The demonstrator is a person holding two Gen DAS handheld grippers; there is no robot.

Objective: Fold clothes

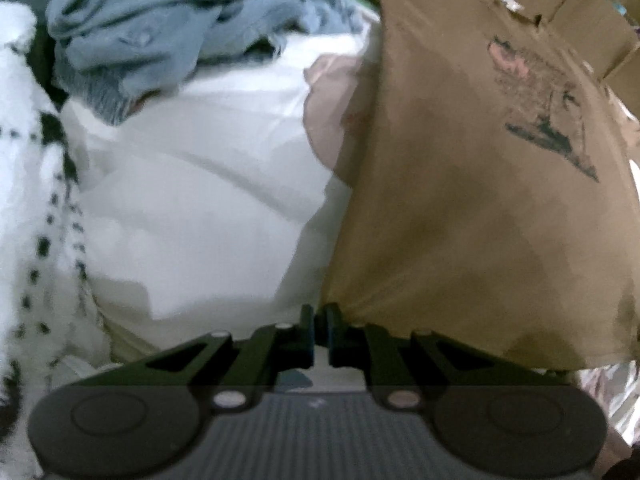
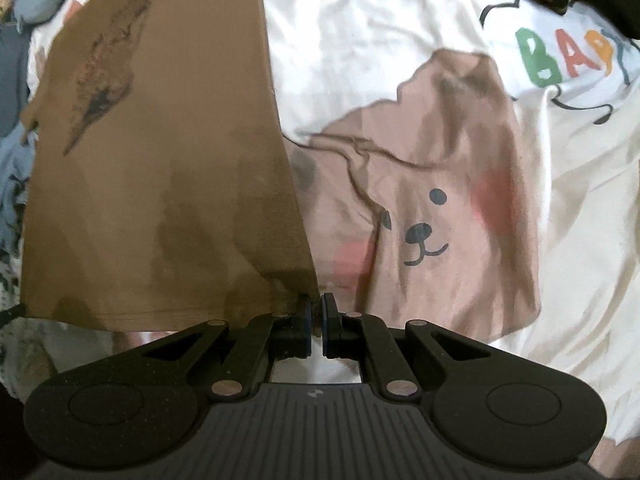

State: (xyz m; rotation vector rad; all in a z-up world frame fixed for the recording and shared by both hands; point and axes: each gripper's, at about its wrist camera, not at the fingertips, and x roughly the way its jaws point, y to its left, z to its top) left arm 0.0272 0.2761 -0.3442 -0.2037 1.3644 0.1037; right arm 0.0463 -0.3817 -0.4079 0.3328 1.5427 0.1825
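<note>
Left wrist view: the brown shirt (image 1: 460, 200) is pinched at one hem corner by the left gripper (image 1: 319, 320), the other by the right gripper (image 2: 316, 308), above a white bear shirt (image 2: 420, 208). A thin pinch could slip, bunching the fold.

Coloured lettering (image 2: 568, 58) cut off at frame edge — brown shirt's print (image 1: 540, 108) blurred.

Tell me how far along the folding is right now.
Early. No finished fold shows. In hand: the left gripper and right gripper are each shut on a corner of the brown T-shirt, held spread. Left: folding it, then the bear-print garment, the blue-grey clothes and the white pile.
</note>
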